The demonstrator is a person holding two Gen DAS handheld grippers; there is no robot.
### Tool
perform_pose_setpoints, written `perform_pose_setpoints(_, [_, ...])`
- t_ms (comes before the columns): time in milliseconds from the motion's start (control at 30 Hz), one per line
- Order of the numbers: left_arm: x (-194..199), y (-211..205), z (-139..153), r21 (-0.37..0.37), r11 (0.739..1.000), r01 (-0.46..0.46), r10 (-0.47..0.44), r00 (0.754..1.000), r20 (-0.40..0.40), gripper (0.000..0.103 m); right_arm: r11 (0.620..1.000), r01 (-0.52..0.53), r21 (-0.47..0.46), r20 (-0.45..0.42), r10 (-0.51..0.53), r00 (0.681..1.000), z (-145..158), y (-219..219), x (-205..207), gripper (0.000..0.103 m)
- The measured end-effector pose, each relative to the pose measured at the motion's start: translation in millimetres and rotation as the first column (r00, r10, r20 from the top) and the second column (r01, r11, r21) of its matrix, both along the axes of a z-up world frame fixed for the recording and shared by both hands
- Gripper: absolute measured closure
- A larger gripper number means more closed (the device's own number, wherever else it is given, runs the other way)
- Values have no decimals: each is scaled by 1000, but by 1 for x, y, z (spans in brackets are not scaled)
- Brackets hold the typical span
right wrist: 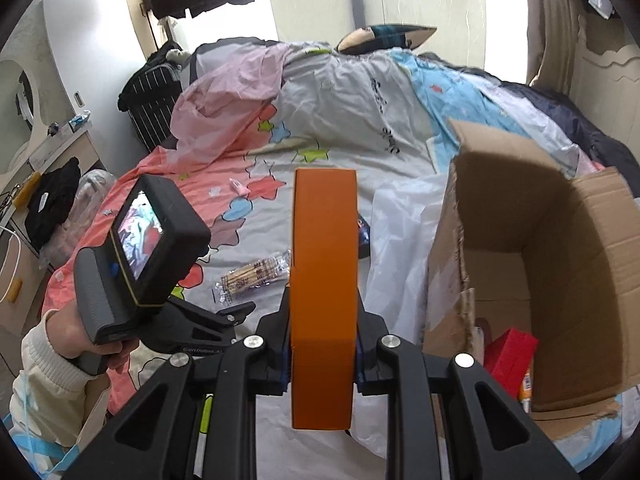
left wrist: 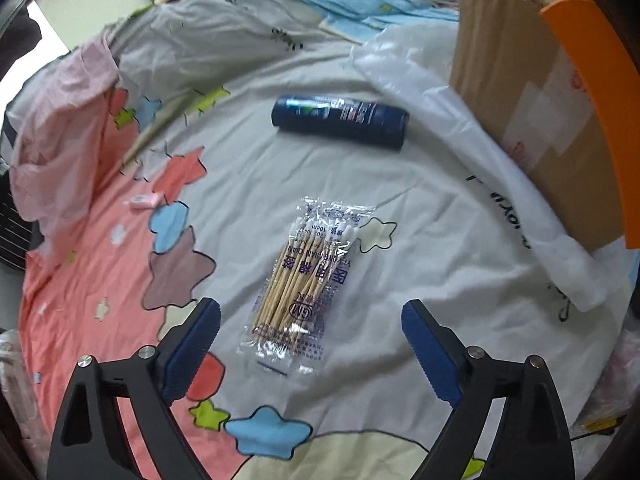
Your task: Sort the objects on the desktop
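Observation:
A clear packet of wooden cotton swabs lies on the patterned bedsheet. My left gripper hangs over its near end, open wide, one blue pad on each side and neither touching it. Beyond it a dark blue spray can lies on its side. My right gripper is shut on a flat orange box held on edge, left of an open cardboard box. A red box lies inside that carton. The swab packet also shows in the right wrist view.
A white plastic bag lies between the can and the cardboard box. A small pink item rests on the sheet at left. Crumpled bedding is piled at the back. A sleeved hand holds the left gripper's handle.

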State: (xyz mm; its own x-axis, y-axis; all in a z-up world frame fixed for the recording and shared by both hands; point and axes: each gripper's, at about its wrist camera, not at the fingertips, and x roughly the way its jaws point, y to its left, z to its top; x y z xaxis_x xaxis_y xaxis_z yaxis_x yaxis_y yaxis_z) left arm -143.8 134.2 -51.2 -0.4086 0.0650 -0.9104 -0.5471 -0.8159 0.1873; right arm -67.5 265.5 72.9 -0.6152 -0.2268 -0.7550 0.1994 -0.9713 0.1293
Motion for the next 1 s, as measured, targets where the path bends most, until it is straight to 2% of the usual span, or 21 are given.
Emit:
perform_pose_setpoints(200, [-16,-3,-28,16,1000,11,-12,999,47,5,1000,10,-2,26,-9,1000,-13,4,-18,82])
perform_pose_setpoints(333, [-23,-6,-43,15,1000,11,-12,998,62,5,1000,17,-6,69,-16,997,-33,5,-34,82])
perform_pose_setpoints(533, [-30,-13,-47,87,996,-2,-7,995,100,3,1000,3,-23,152,1,988,-71,-3,-54,82])
perform_pose_setpoints(800, [-36,-20,-49,163,986,-36,18,994,109,3,999,-20,-29,211,25,977,-98,-14,-65,82])
perform_pose_setpoints(833, [-35,-20,-47,169,985,-40,23,994,105,6,999,-20,-30,213,26,977,-99,-14,-64,82])
perform_pose_setpoints(867, [-35,-21,-45,179,983,-42,23,994,105,17,999,-21,-31,213,27,977,-98,-13,-64,82])
perform_pose_setpoints(900, [-35,-22,-42,192,980,-41,20,994,109,33,999,-22,-32,212,28,977,-97,-12,-63,82])
perform_pose_setpoints(933, [-34,-22,-39,204,978,-39,15,993,116,39,999,-21,-34,209,28,977,-96,-12,-63,82])
perform_pose_setpoints(967, [-33,-22,-37,208,978,-32,6,992,126,56,999,-20,-36,205,27,978,-95,-11,-62,82])
perform_pose_setpoints(1000, [-31,-21,-34,199,980,-28,4,993,122,69,999,-20,-38,201,27,979,-93,-10,-62,82])
